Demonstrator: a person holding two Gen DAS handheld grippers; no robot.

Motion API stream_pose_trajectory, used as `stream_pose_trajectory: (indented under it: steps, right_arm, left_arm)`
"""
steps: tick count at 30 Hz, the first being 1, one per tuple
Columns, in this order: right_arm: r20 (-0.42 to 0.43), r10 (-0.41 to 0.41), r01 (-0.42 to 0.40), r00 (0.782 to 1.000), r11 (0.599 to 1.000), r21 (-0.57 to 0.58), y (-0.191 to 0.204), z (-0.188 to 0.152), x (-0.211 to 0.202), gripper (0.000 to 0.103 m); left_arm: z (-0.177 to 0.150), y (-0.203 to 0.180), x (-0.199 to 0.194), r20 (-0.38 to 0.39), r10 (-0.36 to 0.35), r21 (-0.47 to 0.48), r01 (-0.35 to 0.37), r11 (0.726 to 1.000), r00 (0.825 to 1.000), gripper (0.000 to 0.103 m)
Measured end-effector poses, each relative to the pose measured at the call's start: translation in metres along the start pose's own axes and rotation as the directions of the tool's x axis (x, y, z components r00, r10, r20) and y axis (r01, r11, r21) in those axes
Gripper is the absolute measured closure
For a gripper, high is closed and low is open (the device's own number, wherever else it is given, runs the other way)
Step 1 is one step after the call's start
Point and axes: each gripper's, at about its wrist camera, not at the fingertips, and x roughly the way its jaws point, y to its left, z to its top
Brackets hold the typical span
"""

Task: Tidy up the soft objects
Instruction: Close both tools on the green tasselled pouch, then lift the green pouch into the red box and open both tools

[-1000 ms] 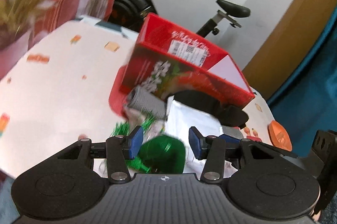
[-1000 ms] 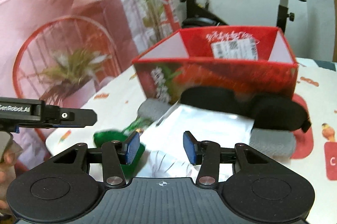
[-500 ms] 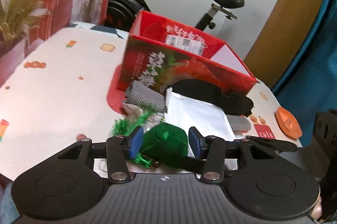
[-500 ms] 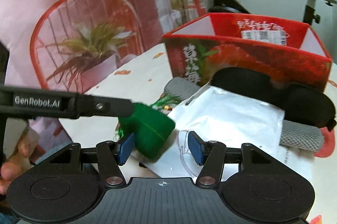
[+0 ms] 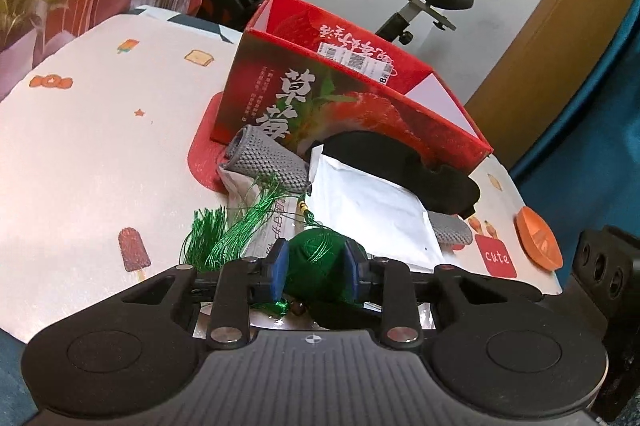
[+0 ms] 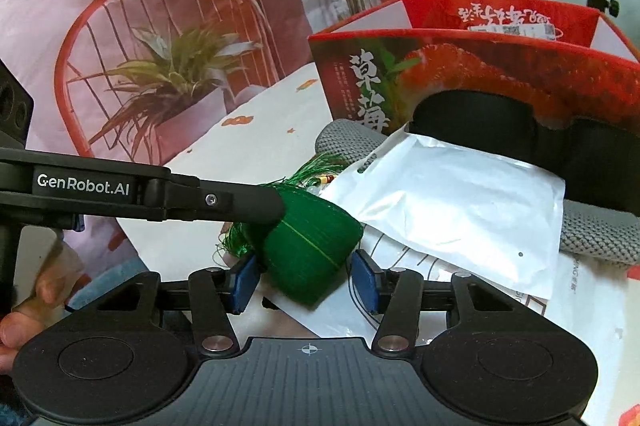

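My left gripper [image 5: 315,268] is shut on a green thread-wrapped sachet [image 5: 316,262] with green tassels [image 5: 224,232] trailing to its left. In the right wrist view the same sachet [image 6: 308,246] sits between the pads of my right gripper [image 6: 306,282], which stands open around it without pressing; the left gripper's finger [image 6: 224,203] reaches in from the left. Behind lie a white padded pouch [image 5: 372,209], a grey knitted roll [image 5: 268,161], a black eye mask [image 5: 404,165] and an open red strawberry box [image 5: 332,93].
The pile sits on a white table with small printed pictures [image 5: 100,145]. An orange disc [image 5: 538,244] lies at the table's right edge. An exercise bike [image 5: 424,1] and a wall hanging with a plant print [image 6: 160,65] stand behind the table.
My left gripper has closed its pads onto the green sachet, which was loose between them. The right gripper has come left so that its open pads flank the sachet.
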Motion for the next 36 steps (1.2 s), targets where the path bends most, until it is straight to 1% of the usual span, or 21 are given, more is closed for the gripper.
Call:
stream_pose_trajectory:
  steps: [3,8,12,14,15,20,24,28,31,33,36]
  right_arm:
    - [0.000,0.005,-0.005,1.000,1.000,0.003,-0.001,0.000,0.000,0.058]
    - [0.000,0.006,-0.006,1.000,1.000,0.012,-0.002,-0.001,0.001,0.058]
    - [0.001,0.018,-0.018,1.000,0.999,0.047,-0.006,-0.003,0.001,0.058]
    - [0.002,0.019,-0.019,1.000,0.999,0.047,-0.005,-0.002,0.001,0.062]
    - [0.005,0.014,-0.014,1.000,0.999,0.039,-0.004,-0.002,-0.001,0.062]
    - [0.053,0.003,-0.004,0.999,1.000,0.016,0.000,0.002,-0.014,0.062]
    - [0.106,0.002,-0.001,0.994,1.000,-0.006,0.003,0.012,-0.029,0.062]
    - [0.175,-0.005,0.014,0.985,0.999,-0.050,0.007,0.033,-0.046,0.062]
    - [0.203,-0.003,0.021,0.979,0.996,-0.088,0.007,0.064,-0.057,0.062]
    - [0.237,-0.006,0.040,0.972,0.990,-0.137,0.009,0.087,-0.067,0.062]
    - [0.296,0.001,0.064,0.955,0.975,-0.211,0.012,0.122,-0.080,0.062]
  left_arm:
    - [0.000,0.001,0.002,-0.003,-0.003,-0.017,0.003,1.000,1.000,0.072]
    - [-0.002,0.000,0.002,0.003,0.007,-0.022,-0.007,1.000,1.000,0.072]
    - [-0.002,-0.003,0.002,0.004,0.017,-0.007,-0.017,1.000,1.000,0.072]
    - [-0.002,-0.002,0.002,0.004,0.016,-0.012,-0.016,1.000,1.000,0.072]
    - [-0.003,-0.002,0.002,0.005,0.015,-0.018,-0.015,1.000,1.000,0.072]
    - [-0.001,-0.005,-0.006,0.034,0.003,-0.024,-0.002,1.000,0.999,0.072]
    - [0.008,-0.013,-0.015,0.056,-0.012,-0.026,0.013,1.000,0.998,0.072]
    - [0.025,-0.026,-0.029,0.106,-0.032,0.010,0.031,0.999,0.994,0.072]
    - [0.045,-0.034,-0.037,0.151,-0.048,0.024,0.045,0.999,0.987,0.072]
    - [0.061,-0.039,-0.042,0.189,-0.066,0.016,0.064,0.998,0.980,0.072]
    - [0.089,-0.049,-0.054,0.258,-0.094,0.020,0.092,0.996,0.962,0.072]
